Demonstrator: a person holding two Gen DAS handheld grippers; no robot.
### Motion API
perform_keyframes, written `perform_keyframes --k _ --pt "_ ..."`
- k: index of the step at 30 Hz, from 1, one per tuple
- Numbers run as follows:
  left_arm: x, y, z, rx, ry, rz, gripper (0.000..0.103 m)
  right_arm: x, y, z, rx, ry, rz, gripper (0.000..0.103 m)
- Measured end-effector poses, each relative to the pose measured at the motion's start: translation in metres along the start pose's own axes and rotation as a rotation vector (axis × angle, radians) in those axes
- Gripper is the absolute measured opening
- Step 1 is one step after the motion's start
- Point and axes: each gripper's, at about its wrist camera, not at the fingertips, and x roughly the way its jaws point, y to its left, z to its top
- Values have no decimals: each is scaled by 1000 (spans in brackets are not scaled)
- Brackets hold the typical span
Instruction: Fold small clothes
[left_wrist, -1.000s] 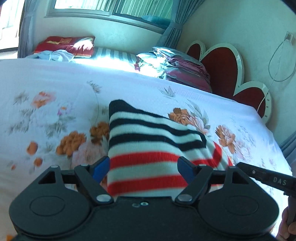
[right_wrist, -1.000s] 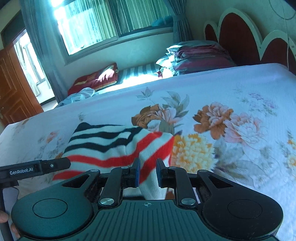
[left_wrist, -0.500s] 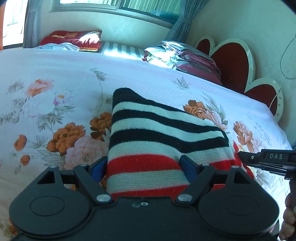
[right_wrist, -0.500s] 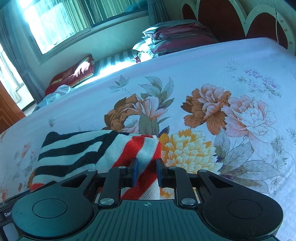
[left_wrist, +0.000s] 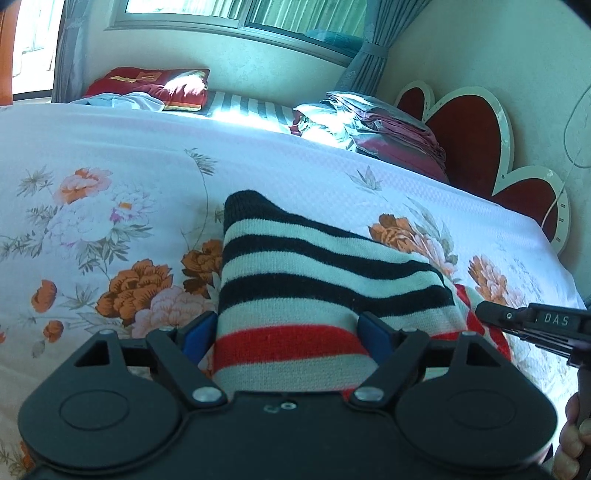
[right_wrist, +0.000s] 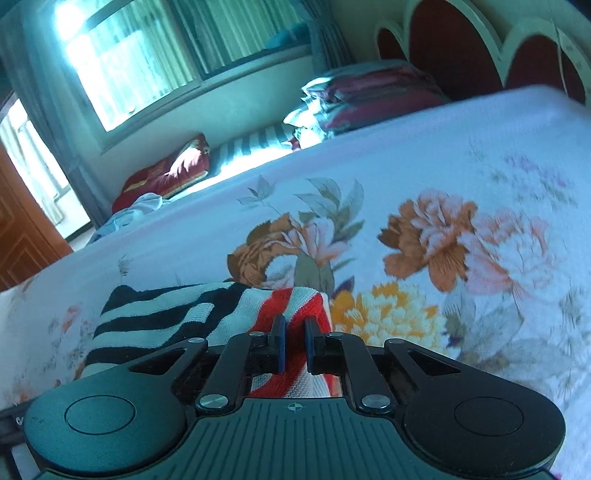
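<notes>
left wrist view: striped knit garment lies folded on the flowered bedsheet, lower centre of frame, running up toward mid-frame. left gripper has its jaws spread wide, one blue pad at each side edge of the red stripe; whether the pads actually press the cloth is hard to tell, they look just beside it. compared with a second ago the garment fills more of the frame and sits flatter. right gripper's black tip pokes in at right edge, a hand at lower right corner.

right wrist view: right gripper jaws have just been closing and now stand nearly together, pinching a fold of the red-and-white corner of the garment, at lower centre. black-striped part spreads to lower left. earlier frames showed a slightly wider gap with the same cloth between; the frame is blurred at right.

judgement: corner is gripped, so a further fold or a tidy-up of this piece looks next.
</notes>
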Motion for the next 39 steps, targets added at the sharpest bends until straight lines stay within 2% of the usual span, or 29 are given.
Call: perform_keyframes --k 2,5,6,7,11,17,19,20,23,27,30,33,36,39 --pt "2 0 3 -4 -3 2 81 5 4 1 -33 -8 -21 9" --pt "4 -1 5 6 -1 6 82 9 -1 -1 -5 15 -18 13" --pt "6 -2 4 15 5 9 82 13 -3 -2 1 36 -20 27" --pt "8 -2 4 17 8 10 83 14 -5 -3 6 44 -22 35" --pt "16 2 3 -8 30 9 85 21 -10 -7 -25 30 -84 34" --pt "18 2 0 -5 29 27 88 27 -10 -8 -79 25 -104 34" --pt "13 0 2 9 24 31 85 17 -5 -4 -95 11 -107 35" --pt "9 -2 3 16 18 26 81 9 -1 -2 -105 -9 -103 35" --pt "-4 -9 3 33 3 18 81 -12 10 2 -105 -38 -15 35" --pt "-16 -14 1 49 -16 11 81 -17 34 -4 -159 -17 34 34" --pt "-14 -16 -5 101 -1 36 82 -3 40 -15 -198 24 -7 34" --pt "-8 -10 -10 84 18 37 85 9 30 -20 -196 42 -19 35" --pt "-8 -11 -8 78 25 44 85 10 21 -16 -160 50 -23 35" --pt "-18 -14 -6 76 17 45 81 -4 22 -13 -154 33 -16 35"
